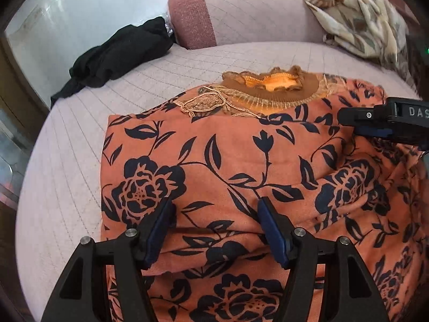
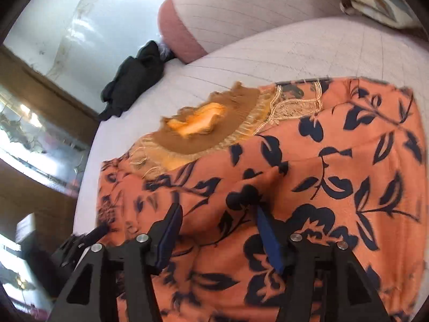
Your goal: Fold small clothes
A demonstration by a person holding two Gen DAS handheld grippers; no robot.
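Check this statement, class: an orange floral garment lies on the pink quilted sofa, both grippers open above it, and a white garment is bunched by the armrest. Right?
One detail is wrong: the bunched garment beside the armrest is black, not white, as the left wrist view shows. The orange floral garment, the sofa and the open left gripper and right gripper stand.

The orange top is soft matt cloth printed with dark flowers, its brown collar ribbed knit edged with frayed trim. The sofa beneath is quilted, matt pale fabric. Both tools, left and right, are matt black plastic with blue pads and shiny metal pins.
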